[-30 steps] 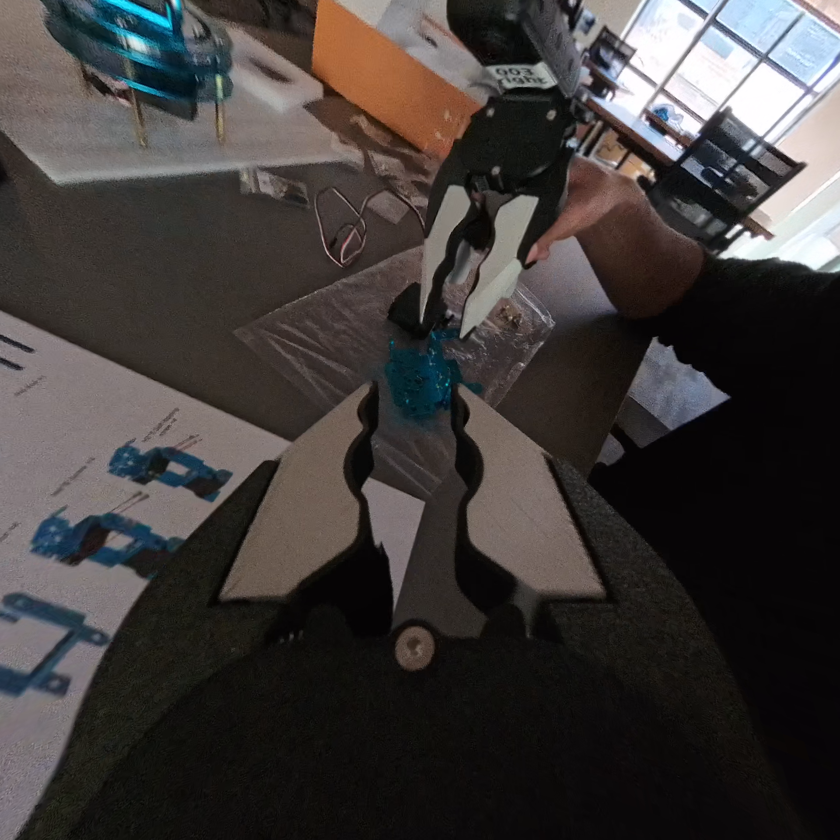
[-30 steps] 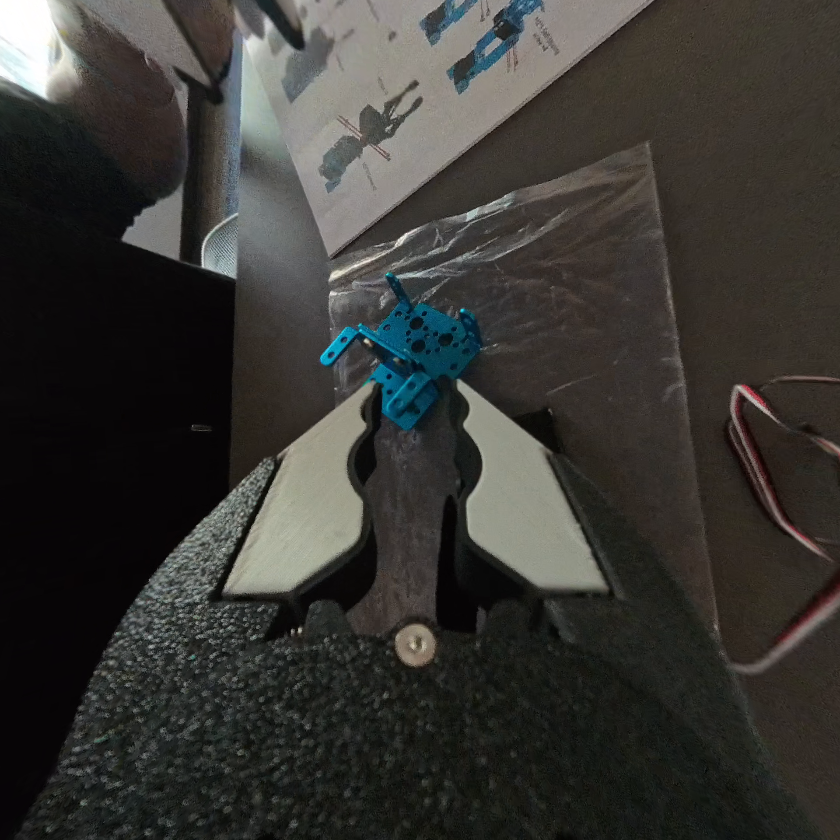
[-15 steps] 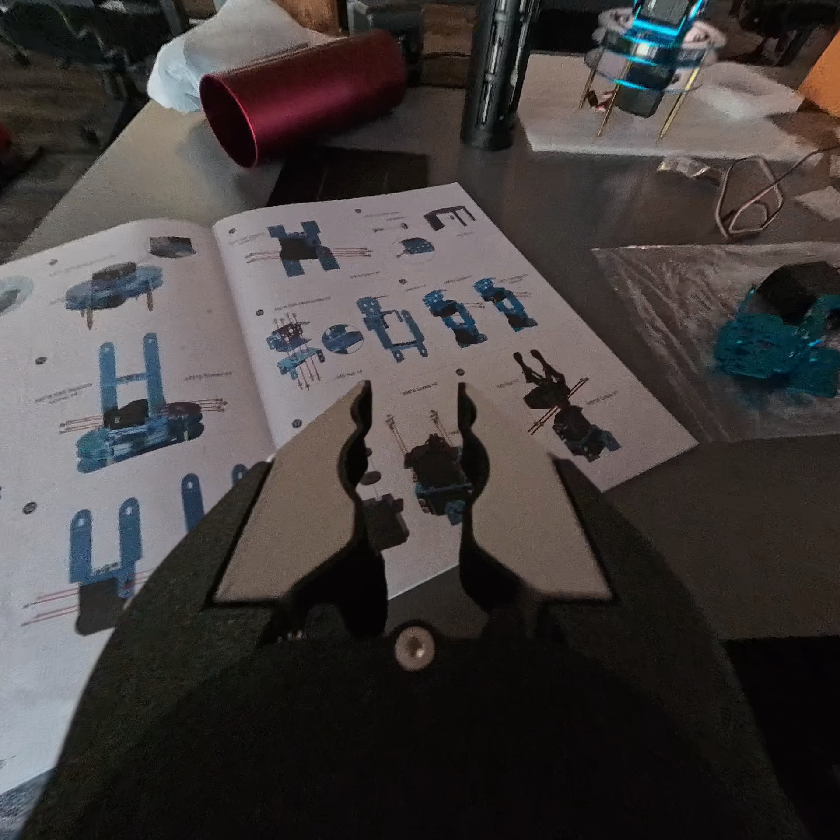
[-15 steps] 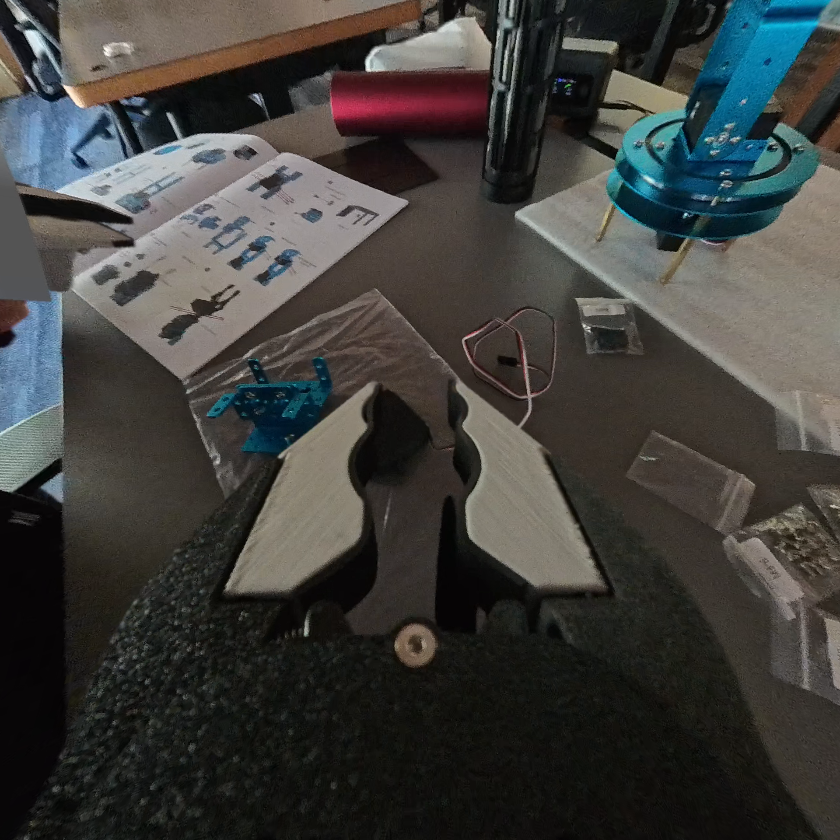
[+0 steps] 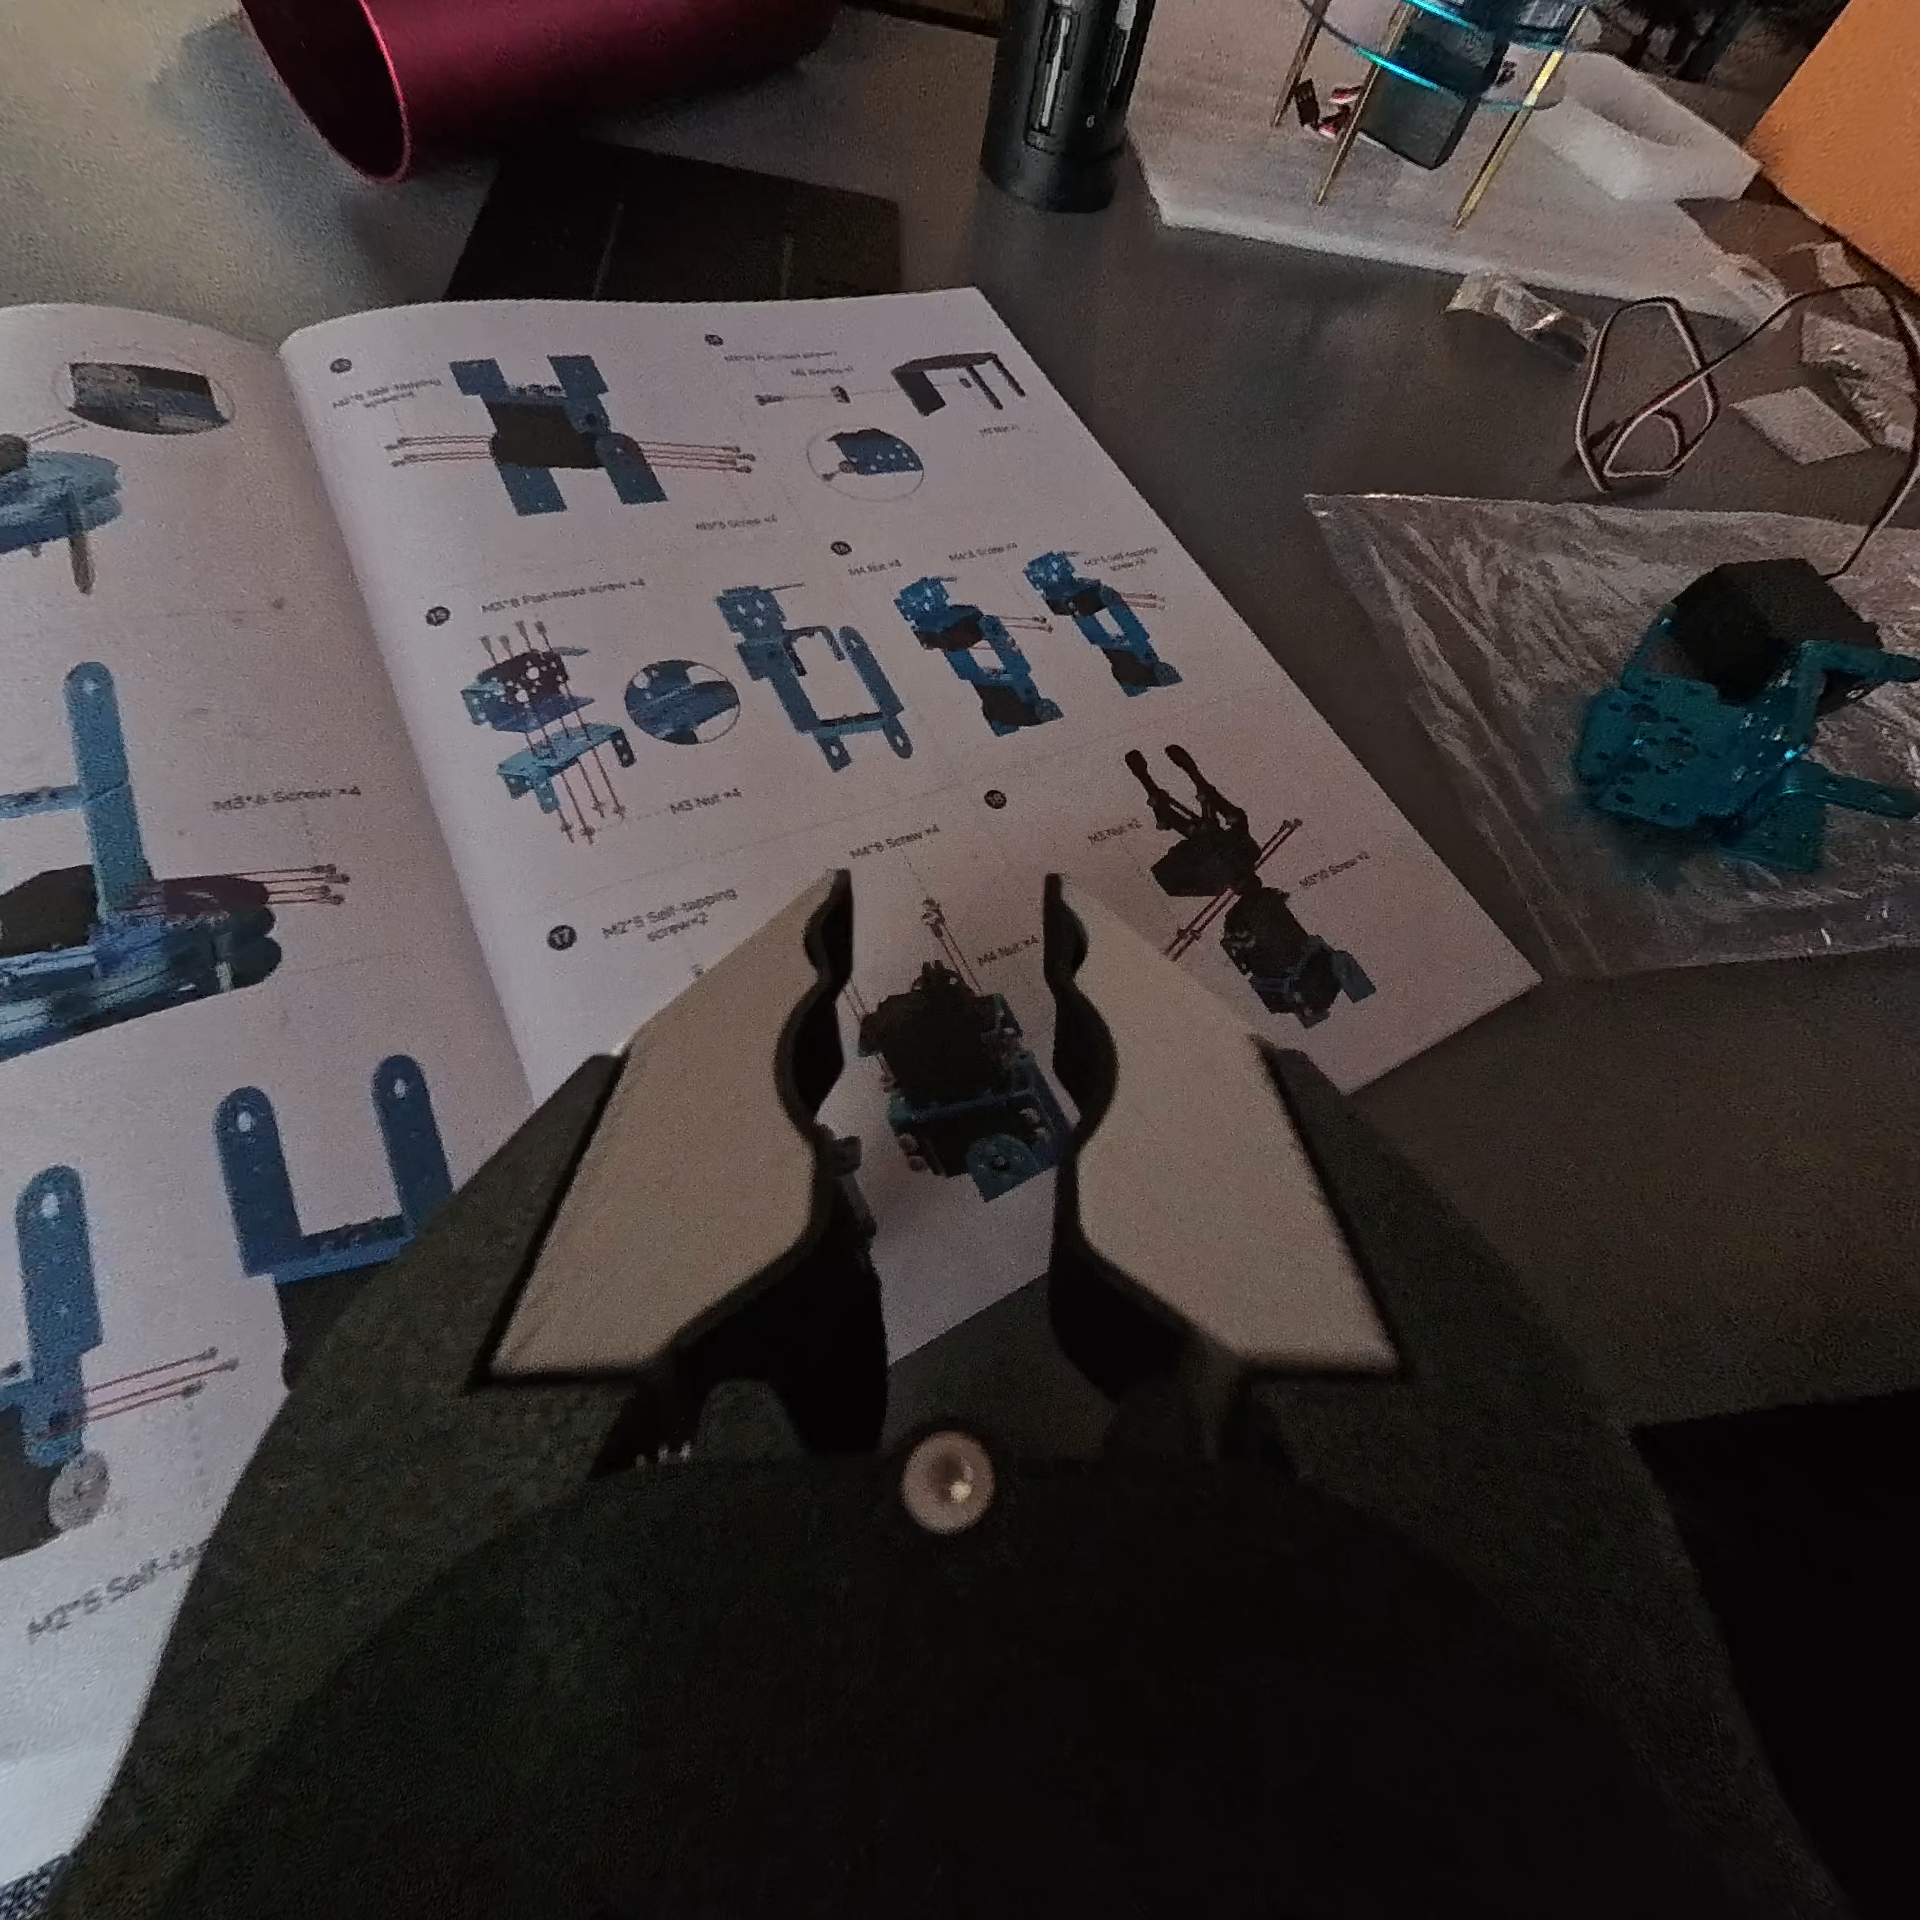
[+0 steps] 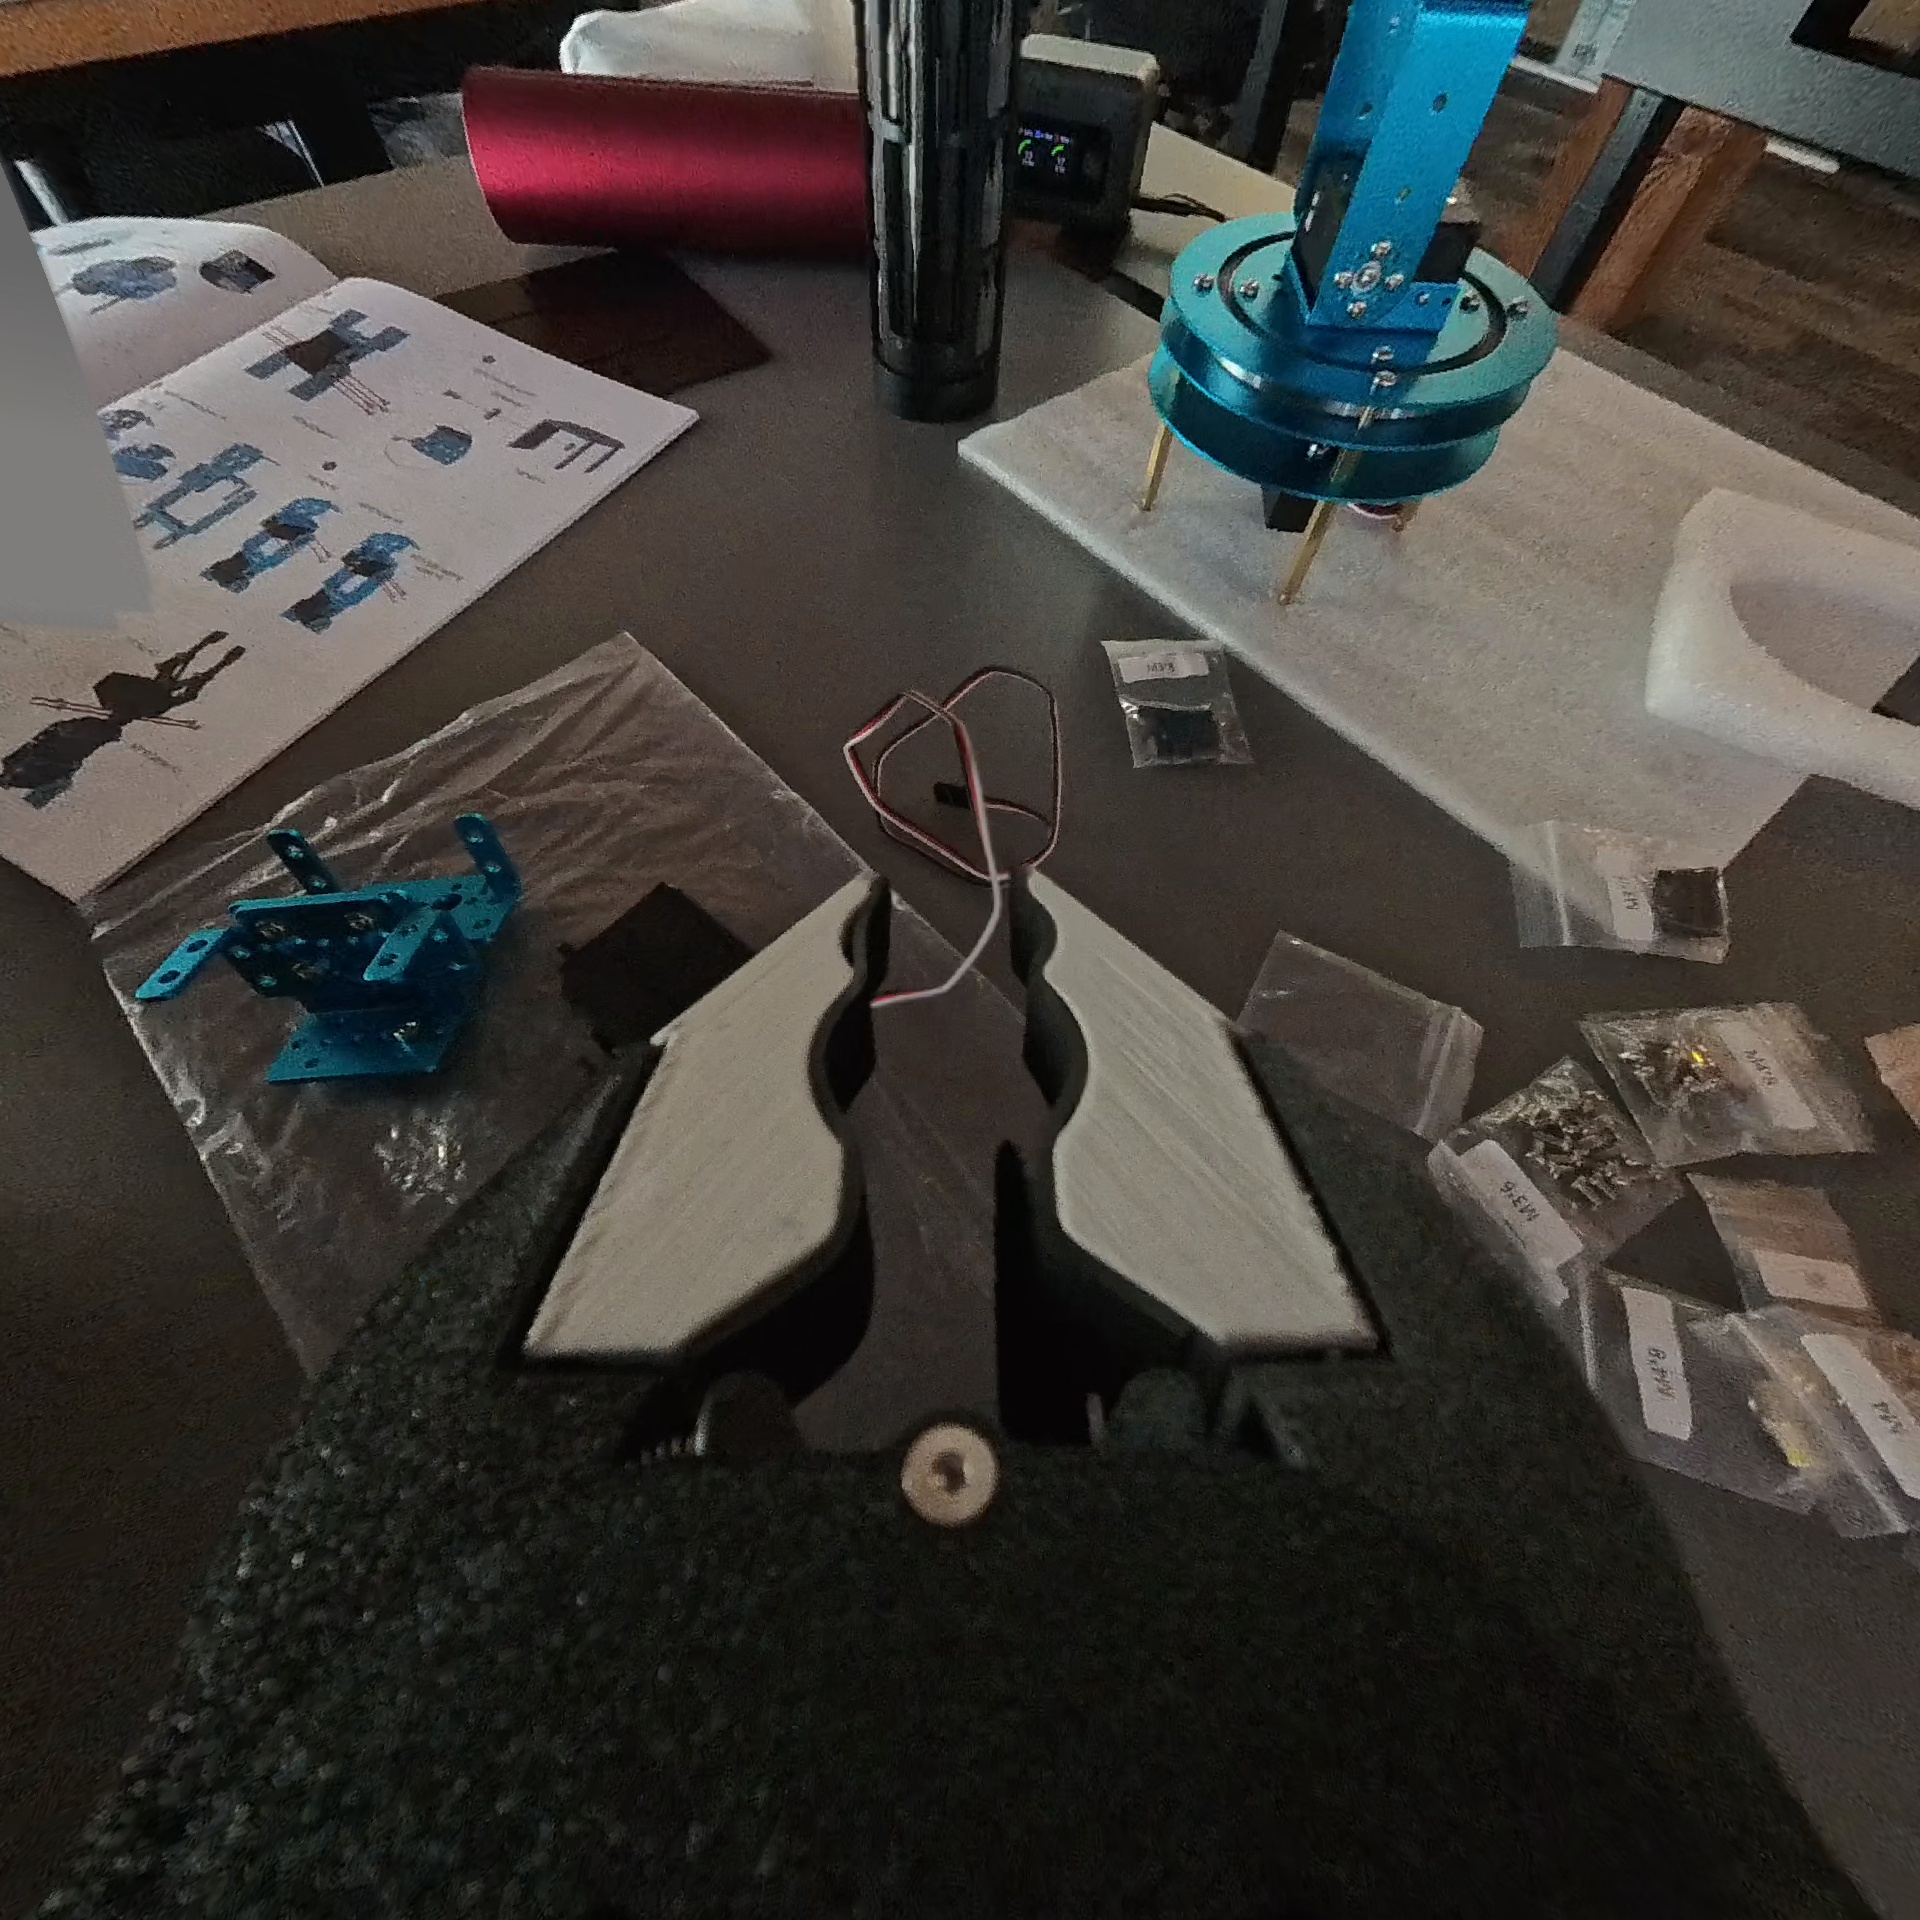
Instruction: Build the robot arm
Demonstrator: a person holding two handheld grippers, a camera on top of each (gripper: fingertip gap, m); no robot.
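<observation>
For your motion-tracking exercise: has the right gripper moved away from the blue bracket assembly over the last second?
Yes. The right gripper has pulled back and swung right: the blue bracket assembly on its plastic sheet now lies well left of its open fingertips.

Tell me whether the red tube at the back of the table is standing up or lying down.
Lying down. The red tube rests on its side behind the booklet, its open end facing sideways in the left wrist view.

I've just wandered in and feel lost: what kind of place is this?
Probably a hobby or lab workbench for building a kit: an open assembly booklet, blue metal brackets on plastic wrap, and small bags of screws lie about.
</observation>
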